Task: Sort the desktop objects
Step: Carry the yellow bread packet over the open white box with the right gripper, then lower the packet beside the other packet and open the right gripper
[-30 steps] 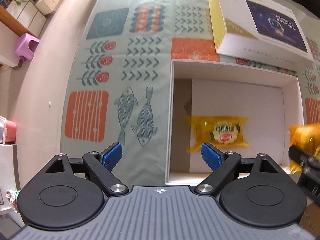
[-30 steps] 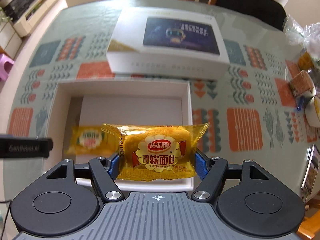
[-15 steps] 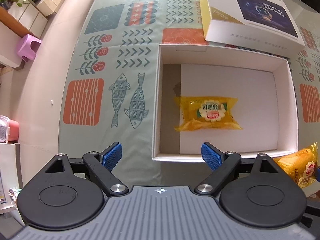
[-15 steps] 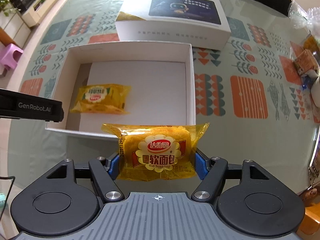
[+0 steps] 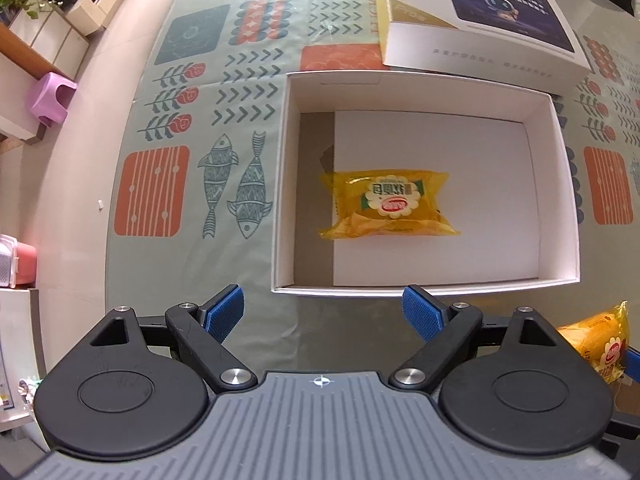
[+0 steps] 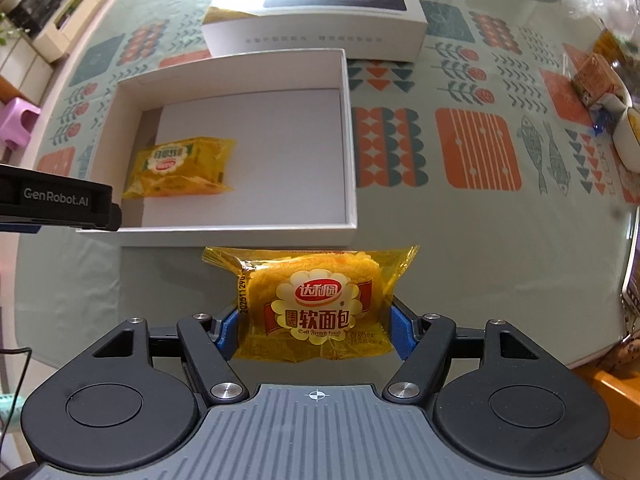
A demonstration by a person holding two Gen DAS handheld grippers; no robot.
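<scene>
Our right gripper [image 6: 316, 330] has its blue fingers [image 6: 400, 334] pinching a soft-bread packet [image 6: 314, 304] across its width, label up, held just short of the near wall of the open white box [image 6: 216, 228]. Left gripper [image 5: 323, 312] has its fingers [image 5: 224, 312] spread wide w/ nothing between them, parked just near of the box's near-left corner.

Inside the box a second soft-bread packet [image 5: 390, 204] lies flat, left of centre on the white floor insert. The held packet also shows at the right edge of the left wrist view [image 5: 600, 344], outside the box. Farther out: a closed robot-product box [image 6: 316, 12] just beyond the open box's far wall, patterned cloth over the bench [image 6: 472, 148], snack items and a bowl at far right.

We can't tell whether the held packet is headed into the box or coming out of it; both fit this scene.

Risks, as we judge them:
- The bread is soft and the wrapper slick, so a hard squeeze crushes it, while a light one lets it slide out.
- The packet sits low near the wall; crossing w/o enough height could catch the rim and shove or tip the light cardboard box.
- The left gripper is close to that same wall, so the two tools could collide.
- A drop on top of the other packet would leave the two stacked askew.
</scene>
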